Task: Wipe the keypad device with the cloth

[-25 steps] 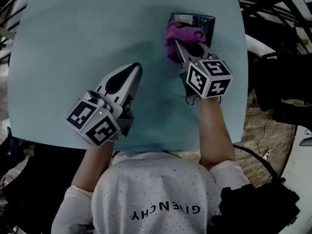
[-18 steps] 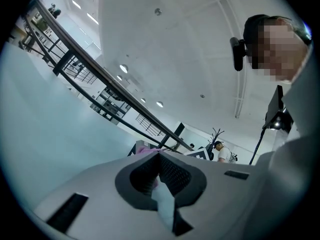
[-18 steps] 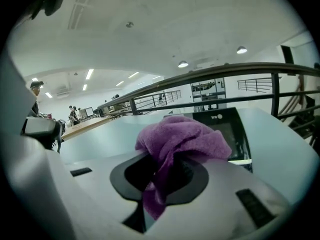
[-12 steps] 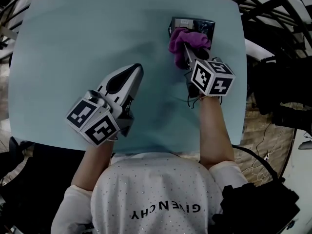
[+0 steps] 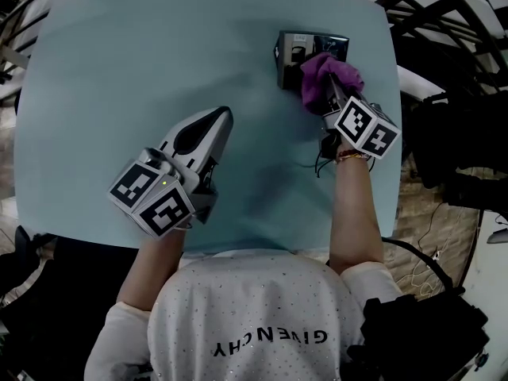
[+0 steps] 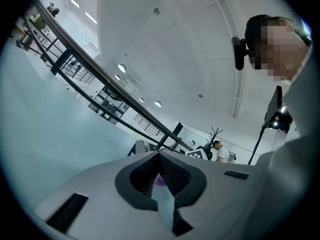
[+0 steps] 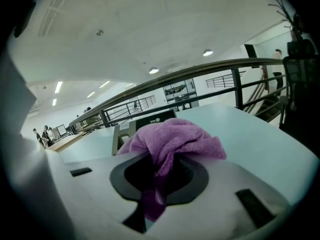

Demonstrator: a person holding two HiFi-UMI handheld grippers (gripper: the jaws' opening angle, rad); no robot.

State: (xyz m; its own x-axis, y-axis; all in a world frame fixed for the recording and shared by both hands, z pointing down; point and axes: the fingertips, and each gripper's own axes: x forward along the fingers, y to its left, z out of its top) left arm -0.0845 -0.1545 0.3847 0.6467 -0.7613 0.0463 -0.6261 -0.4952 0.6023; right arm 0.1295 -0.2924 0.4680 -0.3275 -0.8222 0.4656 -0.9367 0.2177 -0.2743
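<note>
The dark keypad device (image 5: 300,48) lies near the far right corner of the pale blue table (image 5: 143,46). A purple cloth (image 5: 329,73) rests on its near right part, and my right gripper (image 5: 329,86) is shut on that cloth. The right gripper view has the cloth (image 7: 172,138) bunched between the jaws of that gripper (image 7: 162,170), with the device (image 7: 146,121) just behind it. My left gripper (image 5: 222,115) lies on the table well to the left, shut and holding nothing. Its own view shows its shut tips (image 6: 159,155) and the device (image 6: 143,145) far off.
The table's right edge (image 5: 394,117) runs close beside the device and my right hand. A thin dark cable (image 5: 320,163) hangs by the right wrist. Dark railings and gear (image 5: 452,133) stand beyond that edge. A person (image 6: 220,150) stands far back in the hall.
My right gripper has carried the cloth rightward across the device, from its left part to its right part. The left gripper has stayed still.
</note>
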